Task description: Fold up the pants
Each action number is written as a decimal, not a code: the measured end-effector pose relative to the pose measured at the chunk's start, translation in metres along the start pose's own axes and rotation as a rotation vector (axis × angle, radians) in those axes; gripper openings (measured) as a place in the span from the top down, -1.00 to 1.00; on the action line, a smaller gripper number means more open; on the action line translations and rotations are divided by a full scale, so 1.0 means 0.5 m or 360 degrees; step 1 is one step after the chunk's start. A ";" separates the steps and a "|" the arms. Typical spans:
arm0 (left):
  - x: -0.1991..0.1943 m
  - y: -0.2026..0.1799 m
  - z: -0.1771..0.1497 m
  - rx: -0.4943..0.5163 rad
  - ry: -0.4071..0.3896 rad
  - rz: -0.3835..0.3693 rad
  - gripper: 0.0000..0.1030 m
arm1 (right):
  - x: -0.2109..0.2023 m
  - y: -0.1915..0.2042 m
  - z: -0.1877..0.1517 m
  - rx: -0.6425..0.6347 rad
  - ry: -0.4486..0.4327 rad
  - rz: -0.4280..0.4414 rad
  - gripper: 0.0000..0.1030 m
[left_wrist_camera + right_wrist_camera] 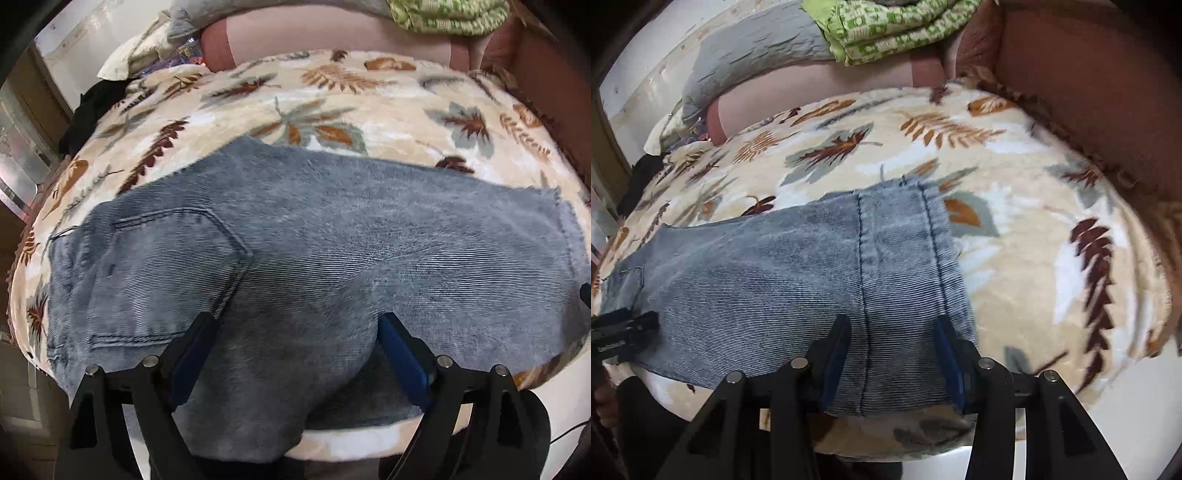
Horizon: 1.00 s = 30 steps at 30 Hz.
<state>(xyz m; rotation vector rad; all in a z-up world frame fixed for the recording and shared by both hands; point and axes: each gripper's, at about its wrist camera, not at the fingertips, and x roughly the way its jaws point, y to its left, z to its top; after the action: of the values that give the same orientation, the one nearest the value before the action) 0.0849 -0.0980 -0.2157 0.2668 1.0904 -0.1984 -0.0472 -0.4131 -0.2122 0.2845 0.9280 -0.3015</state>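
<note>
Faded blue jeans (314, 236) lie flat across a leaf-patterned blanket (332, 99), back pocket (173, 269) at the left, leg hem at the right. My left gripper (295, 328) is open, its jaws wide apart over the seat near the front edge, where the denim bulges up between them. My right gripper (892, 332) is open over the stitched hem end of the jeans (812, 266), a finger (836, 347) on each side of the cuff. The left gripper's body (620, 332) shows at the left edge of the right wrist view.
The blanket (1034, 221) covers a bed. Grey pillow (750, 51), green patterned cloth (894, 29) and pink bolster (332, 33) lie at the back. A brown headboard (1089, 92) stands at the right. A black garment (92, 107) lies at the far left.
</note>
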 end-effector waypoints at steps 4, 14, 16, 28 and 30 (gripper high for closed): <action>-0.059 0.065 -0.012 -0.0101 -0.0104 -0.0042 -0.75 | -0.044 0.015 0.000 -0.0001 -0.0071 0.0065 0.02; -0.073 0.357 -0.105 -0.0405 -0.0079 0.0441 -0.75 | -0.050 0.153 -0.022 -0.0094 0.0010 0.0297 0.02; -0.058 0.399 -0.122 -0.0450 -0.0039 0.0487 -0.75 | -0.039 0.194 -0.029 -0.0136 0.0054 0.0326 0.02; 0.012 0.446 -0.142 -0.0473 0.0027 0.0468 -0.76 | 0.064 0.260 -0.038 -0.0182 0.0324 0.0189 0.02; 0.017 0.445 -0.138 -0.0453 0.0025 0.0475 -0.77 | 0.063 0.264 -0.040 -0.0240 0.0310 0.0122 0.02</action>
<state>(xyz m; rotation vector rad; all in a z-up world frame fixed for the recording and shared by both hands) 0.0945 0.1348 -0.2274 0.1721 1.0656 0.2250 0.0051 -0.2881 -0.2348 0.2122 1.1234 -0.1336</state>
